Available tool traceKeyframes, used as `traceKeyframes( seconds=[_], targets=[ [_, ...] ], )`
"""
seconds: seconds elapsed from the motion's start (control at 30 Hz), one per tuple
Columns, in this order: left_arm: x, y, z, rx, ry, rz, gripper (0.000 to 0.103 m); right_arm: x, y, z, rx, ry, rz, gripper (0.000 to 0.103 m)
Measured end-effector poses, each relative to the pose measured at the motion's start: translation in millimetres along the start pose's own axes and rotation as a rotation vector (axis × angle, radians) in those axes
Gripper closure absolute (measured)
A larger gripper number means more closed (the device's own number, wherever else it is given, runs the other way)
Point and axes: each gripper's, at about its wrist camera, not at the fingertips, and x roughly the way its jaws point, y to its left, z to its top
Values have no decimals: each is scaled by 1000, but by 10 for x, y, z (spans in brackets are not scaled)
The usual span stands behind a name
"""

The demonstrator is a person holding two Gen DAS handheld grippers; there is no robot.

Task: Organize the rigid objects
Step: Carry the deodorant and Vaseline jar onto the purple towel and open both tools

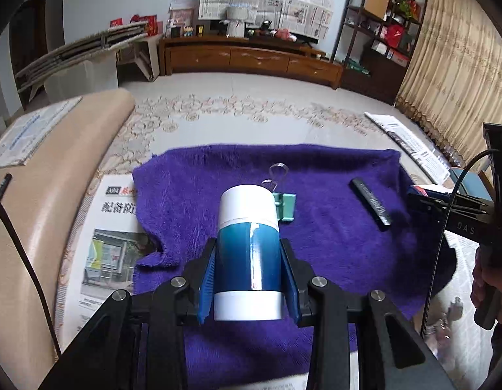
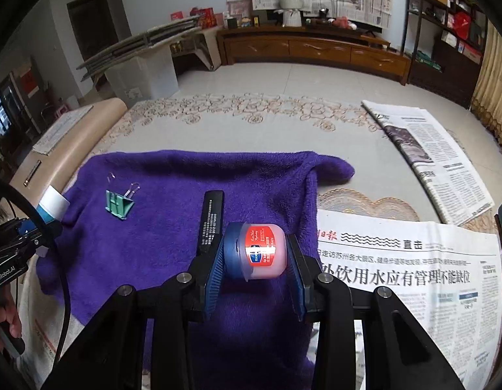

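My left gripper [image 1: 249, 271] is shut on a blue-and-white cylindrical bottle [image 1: 249, 250] and holds it above the purple towel [image 1: 332, 260]. My right gripper [image 2: 255, 260] is shut on a small pink jar [image 2: 259, 252] with a red label and blue lid, also above the towel [image 2: 173, 227]. A green binder clip [image 1: 285, 206] lies on the towel behind the bottle; it also shows in the right wrist view [image 2: 119, 204]. A black stick-shaped tube [image 1: 371, 204] lies on the towel to the right, and in the right wrist view [image 2: 210, 222] it is just left of the jar.
Newspapers [image 2: 410, 266] lie on the table around the towel. A beige sofa arm [image 1: 39, 201] runs along the left. The right gripper and the hand holding it [image 1: 471, 224] show at the right edge of the left wrist view. A wooden cabinet [image 1: 251, 60] stands at the far wall.
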Motion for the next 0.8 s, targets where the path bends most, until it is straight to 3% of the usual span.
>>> traceKeyframes(
  seconds=[0.37, 0.8],
  targets=[
    [276, 5, -97, 5, 63, 22, 69, 388, 72, 67, -66, 68, -46, 67],
    [329, -95, -75, 118, 107, 88, 65, 447, 142, 47, -132, 74, -50, 67]
  ],
)
